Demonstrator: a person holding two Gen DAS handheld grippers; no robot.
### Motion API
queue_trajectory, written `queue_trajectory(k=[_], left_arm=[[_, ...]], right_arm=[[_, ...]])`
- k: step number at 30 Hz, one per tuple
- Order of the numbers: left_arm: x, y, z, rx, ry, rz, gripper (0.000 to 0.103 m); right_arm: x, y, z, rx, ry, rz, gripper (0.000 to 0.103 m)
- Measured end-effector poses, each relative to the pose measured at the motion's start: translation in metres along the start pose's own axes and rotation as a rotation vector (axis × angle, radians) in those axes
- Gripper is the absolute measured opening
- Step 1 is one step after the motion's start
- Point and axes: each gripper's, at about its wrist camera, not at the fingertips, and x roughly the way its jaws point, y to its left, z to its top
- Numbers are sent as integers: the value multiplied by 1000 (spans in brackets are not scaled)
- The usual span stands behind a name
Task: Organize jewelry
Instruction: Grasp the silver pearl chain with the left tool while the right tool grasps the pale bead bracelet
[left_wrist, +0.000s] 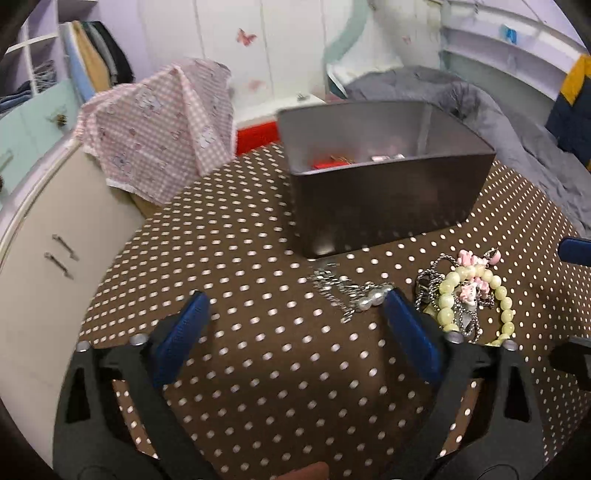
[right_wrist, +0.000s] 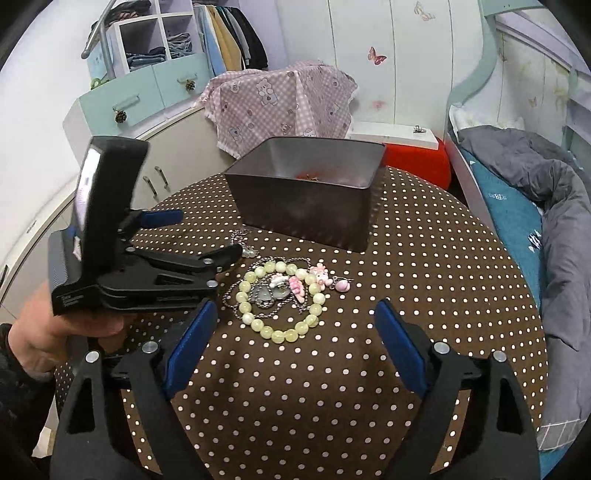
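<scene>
On the brown dotted tablecloth (right_wrist: 332, 387) lies a pale green bead bracelet (right_wrist: 280, 335), tangled with a dark chain (right_wrist: 236, 312) and pink charms (right_wrist: 320, 276). My right gripper (right_wrist: 295, 304) stands open just above the cloth, with the bracelet lying between its blue pads, untouched. A silver chain with pearls (left_wrist: 351, 293) lies right beside the right-hand fingertip of my left gripper (left_wrist: 295, 295), which is open and holds nothing. The same bracelet (left_wrist: 446, 300) shows to its right. Behind the jewelry stands a grey metal box (left_wrist: 388, 206) (right_wrist: 306, 214) holding small red and pink items.
A person's hand (right_wrist: 55, 332) holds the left gripper (right_wrist: 199, 236) at the left of the right wrist view. A pink checked cloth (right_wrist: 280, 99) hangs behind the table, with a red stool (right_wrist: 417, 162) beside it. A bed with a grey duvet (right_wrist: 561, 240) borders the right; cabinets (left_wrist: 44, 258) stand left.
</scene>
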Motion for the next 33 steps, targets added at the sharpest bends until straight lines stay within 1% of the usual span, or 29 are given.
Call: queue_trajectory(k=[1,3,4,5,6,7,8,10,12,15,17,19,20,21,22,23,24,28,33], left_arm=[[4,-2,1,10,20,-13,81],[6,-4,3,13,23,-60,66],[6,-5,3,13,23,-106,50],[5,-6,3,9,19,-134,36],[2,-9,2,16,14,-151,31],[1,-11,2,21,12,-160,18],[-1,-11,1,17,9,-179,9],[-4,-8,-1,-7,5,-208,9],[-7,-2,-6,-38,-2,-237,9],[-18,7,-14,-68,-24,-246,9],[-27,12,-21,-91,-32,-249,9],[-30,15,-25,-111,-36,-243,9],[-33,16,-27,-120,-38,-244,9],[-37,18,-31,-127,-41,-246,9],[-39,20,-32,-132,-44,-244,9],[-43,20,-34,-137,-47,-242,9],[-45,21,-35,-139,-49,-240,9],[-62,26,-37,-146,-77,-246,9],[-82,28,-32,-141,-124,-258,9]], right_arm=[[1,-1,0,0,1,0,83],[3,-2,0,0,5,2,83],[4,-2,0,-1,6,4,83],[5,-2,1,-4,7,6,83],[6,-1,1,-7,9,12,81],[7,1,1,-13,13,17,79],[9,2,1,-18,17,22,76],[12,7,0,-37,30,43,68],[16,12,-1,-58,46,57,56],[22,20,-3,-92,62,84,48],[28,27,-3,-128,72,109,47],[40,33,-6,-173,103,97,44],[46,35,-9,-192,123,82,38],[49,36,-11,-214,120,61,31],[48,36,-10,-210,125,58,28],[46,35,-9,-210,131,52,15],[43,34,-9,-212,131,54,8],[25,30,-10,-186,102,77,8],[-5,10,-1,-75,36,175,8]])
